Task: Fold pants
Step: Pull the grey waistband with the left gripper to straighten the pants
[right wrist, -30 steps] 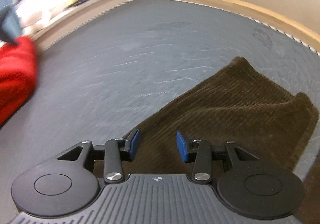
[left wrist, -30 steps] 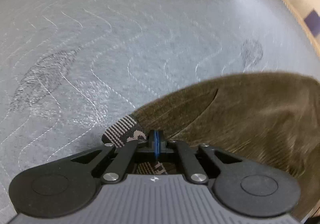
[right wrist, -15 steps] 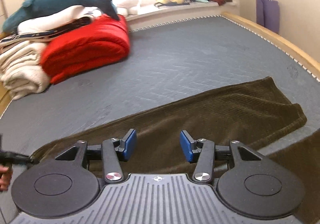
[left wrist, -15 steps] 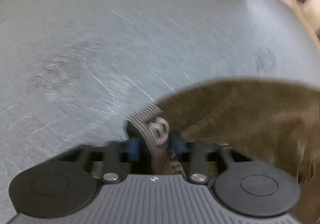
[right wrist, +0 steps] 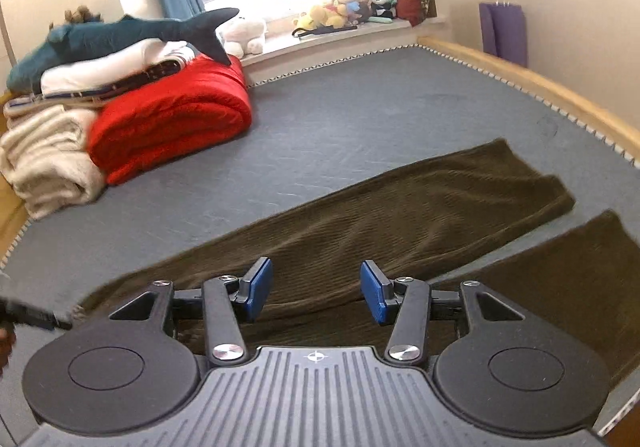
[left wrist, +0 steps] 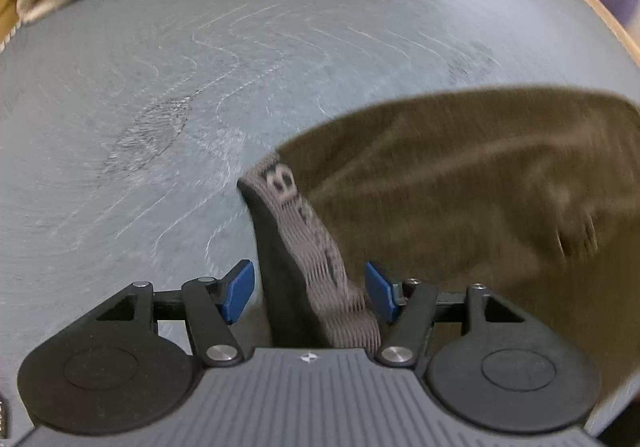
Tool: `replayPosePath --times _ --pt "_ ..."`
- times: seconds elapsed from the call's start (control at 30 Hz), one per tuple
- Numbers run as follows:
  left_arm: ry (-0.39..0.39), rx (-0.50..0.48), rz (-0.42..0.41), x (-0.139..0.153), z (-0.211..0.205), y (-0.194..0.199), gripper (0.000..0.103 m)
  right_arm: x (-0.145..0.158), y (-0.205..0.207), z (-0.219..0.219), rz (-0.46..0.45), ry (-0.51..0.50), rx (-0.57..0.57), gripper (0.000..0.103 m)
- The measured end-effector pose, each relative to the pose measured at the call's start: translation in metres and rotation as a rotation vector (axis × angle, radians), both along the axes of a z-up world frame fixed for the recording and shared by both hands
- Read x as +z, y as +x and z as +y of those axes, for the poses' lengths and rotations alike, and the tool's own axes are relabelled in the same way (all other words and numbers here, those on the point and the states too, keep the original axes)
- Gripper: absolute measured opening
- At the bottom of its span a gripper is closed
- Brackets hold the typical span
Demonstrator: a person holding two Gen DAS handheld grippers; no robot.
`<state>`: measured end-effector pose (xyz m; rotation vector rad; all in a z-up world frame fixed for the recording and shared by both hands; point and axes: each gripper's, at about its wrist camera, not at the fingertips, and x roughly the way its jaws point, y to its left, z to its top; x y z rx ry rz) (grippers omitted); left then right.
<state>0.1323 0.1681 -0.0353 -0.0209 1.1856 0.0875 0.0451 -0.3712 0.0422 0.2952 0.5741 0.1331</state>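
Now your left gripper (left wrist: 308, 289) has its jaws parted around the grey waistband (left wrist: 316, 247). Your right gripper (right wrist: 316, 289), jaws spread, grips nothing. One pair of brown pants (right wrist: 400, 215) stretches toward 2 o'clock across the bed (right wrist: 360, 115); one red blanket (right wrist: 172, 123) sits at 10.

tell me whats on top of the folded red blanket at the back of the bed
On the folded red blanket lie a dark patterned strap, white folded bedding and, topmost, a blue plush shark. Whatever lies beneath that bedding is covered.
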Motion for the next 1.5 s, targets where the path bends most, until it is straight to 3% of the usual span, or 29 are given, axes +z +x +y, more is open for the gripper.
replayPosePath --times 0.1,0.2,0.33,0.4,0.47,0.53,0.63,0.73,0.8,0.9,1.07,1.17,1.23,1.3,1.37,1.43,1.5 --pt "-0.06 -0.022 -0.055 0.022 -0.007 -0.053 0.067 0.015 -0.01 0.008 -0.055 0.04 0.029 0.052" --pt "-0.142 -0.021 -0.149 0.034 -0.012 -0.108 0.067 0.022 -0.029 0.017 -0.121 0.017 0.072 0.055" --pt "-0.141 -0.009 -0.24 0.024 -0.025 -0.165 0.067 -0.006 -0.056 0.022 -0.149 -0.024 0.079 0.058" --pt "-0.168 0.041 -0.23 0.011 -0.026 -0.177 0.065 -0.025 -0.059 0.023 -0.083 -0.017 0.055 0.058" --pt "-0.226 0.112 -0.161 -0.001 -0.022 -0.18 0.057 -0.028 -0.059 0.022 -0.058 0.046 0.041 0.057" --pt "-0.222 0.145 -0.115 -0.003 -0.016 -0.177 0.056 -0.028 -0.06 0.024 -0.076 0.046 0.047 0.057" --pt "-0.158 0.097 -0.186 0.003 -0.015 -0.18 0.06 -0.034 -0.057 0.029 -0.048 -0.012 0.019 0.057" --pt "-0.195 0.123 -0.222 -0.02 -0.002 -0.184 0.061 -0.04 -0.052 0.031 -0.018 0.028 0.025 0.057" --pt "-0.162 0.201 -0.104 -0.043 0.005 -0.172 0.059 -0.041 -0.049 0.036 -0.015 -0.003 0.015 0.057" --pt "-0.209 0.201 -0.156 -0.041 0.011 -0.163 0.069 -0.044 -0.046 0.041 -0.005 -0.026 0.011 0.057" --pt "-0.185 0.222 -0.072 -0.052 0.009 -0.156 0.072 -0.049 -0.046 0.043 0.02 -0.033 0.013 0.057" --pt "-0.11 0.208 -0.037 -0.06 0.002 -0.152 0.072 -0.05 -0.045 0.042 0.021 -0.043 0.014 0.057" --pt "-0.106 0.207 -0.024 -0.064 0.0 -0.149 0.072 -0.051 -0.044 0.04 0.029 -0.037 0.007 0.057" --pt "-0.119 0.198 -0.024 -0.068 0.002 -0.149 0.067 -0.052 -0.043 0.038 0.037 -0.027 -0.002 0.057" --pt "-0.161 0.164 -0.031 -0.07 0.0 -0.148 0.036 -0.052 -0.043 0.036 0.039 -0.016 -0.007 0.057" --pt "-0.113 0.123 -0.059 -0.065 -0.007 -0.151 0.028 -0.052 -0.043 0.036 0.038 -0.009 -0.006 0.057" --pt "-0.077 0.104 -0.106 -0.055 -0.012 -0.156 0.011 -0.052 -0.044 0.038 0.036 -0.007 -0.004 0.057"
